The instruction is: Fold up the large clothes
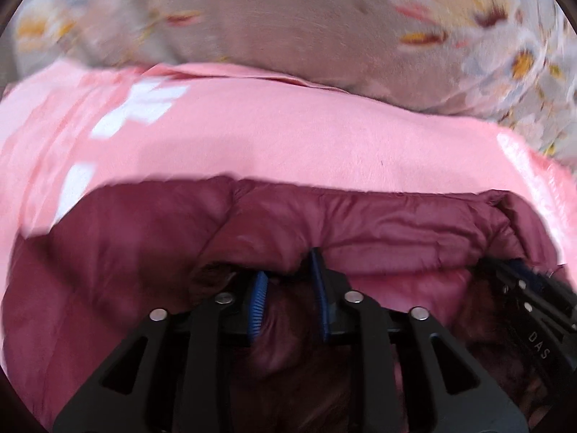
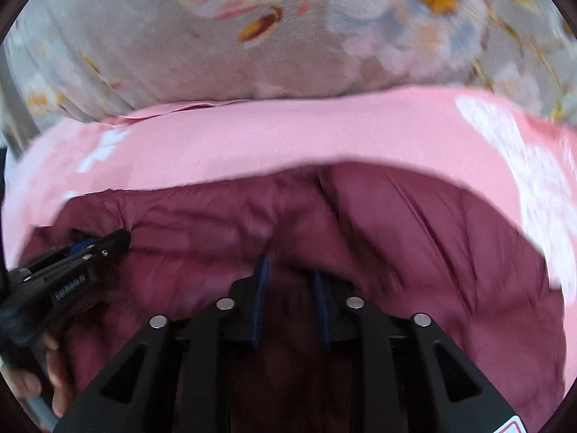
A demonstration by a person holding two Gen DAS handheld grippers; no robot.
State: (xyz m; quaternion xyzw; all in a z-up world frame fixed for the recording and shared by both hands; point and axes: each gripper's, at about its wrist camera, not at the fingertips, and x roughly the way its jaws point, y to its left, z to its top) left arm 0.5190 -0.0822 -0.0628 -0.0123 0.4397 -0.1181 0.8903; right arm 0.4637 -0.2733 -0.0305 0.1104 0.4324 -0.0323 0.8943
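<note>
A maroon puffer jacket (image 1: pixel 119 249) fills the lower half of both views (image 2: pixel 414 238). My left gripper (image 1: pixel 288 270) is shut on a bunched fold of the jacket between its blue pads. My right gripper (image 2: pixel 290 274) is likewise shut on a fold of the jacket. Each gripper shows in the other's view: the right one at the right edge of the left wrist view (image 1: pixel 523 281), the left one at the left of the right wrist view (image 2: pixel 97 249), both at the jacket's edge. The fabric hides the fingertips.
The jacket lies over a pink sheet with white prints (image 1: pixel 288 126) (image 2: pixel 288 133). Beyond it is a grey floral blanket (image 1: pixel 288 14) (image 2: pixel 180 36). A person's hand (image 2: pixel 54 379) holds the left gripper's handle. Both views are motion-blurred.
</note>
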